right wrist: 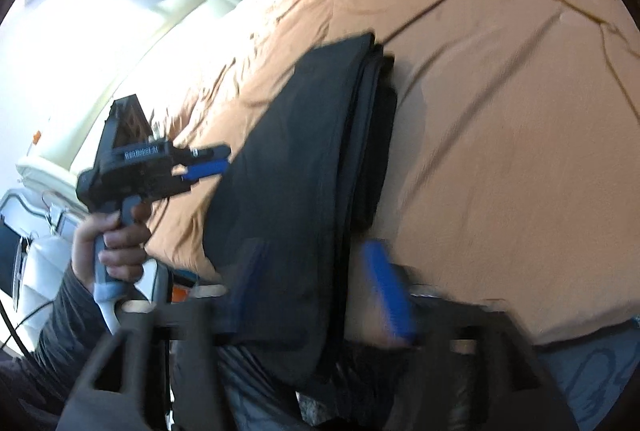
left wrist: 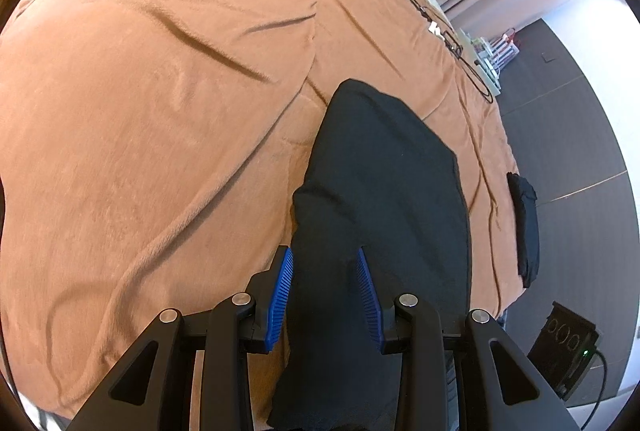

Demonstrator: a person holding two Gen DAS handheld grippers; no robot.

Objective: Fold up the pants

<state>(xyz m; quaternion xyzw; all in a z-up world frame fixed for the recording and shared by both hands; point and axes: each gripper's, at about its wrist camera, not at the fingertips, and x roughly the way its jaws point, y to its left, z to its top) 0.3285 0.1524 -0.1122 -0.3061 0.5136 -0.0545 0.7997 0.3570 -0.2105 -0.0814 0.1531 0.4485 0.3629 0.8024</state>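
1. Lying lengthwise on the orange-brown bedspread [left wrist: 160,111], the dark pants [left wrist: 384,167] are folded into a long strip, one end hanging over the near edge of the bed.
2. Left gripper [left wrist: 324,295]: blue pads pinch a bunched section of the pants near that edge.
3. Right gripper [right wrist: 320,295]: heavily blurred; jaws stand spread, straddling the pants without pressing on them.
4. A hand [right wrist: 116,243] grasps the left gripper's handle in the right wrist view.
5. A second dark garment [left wrist: 526,227] lies at the bed's right edge.
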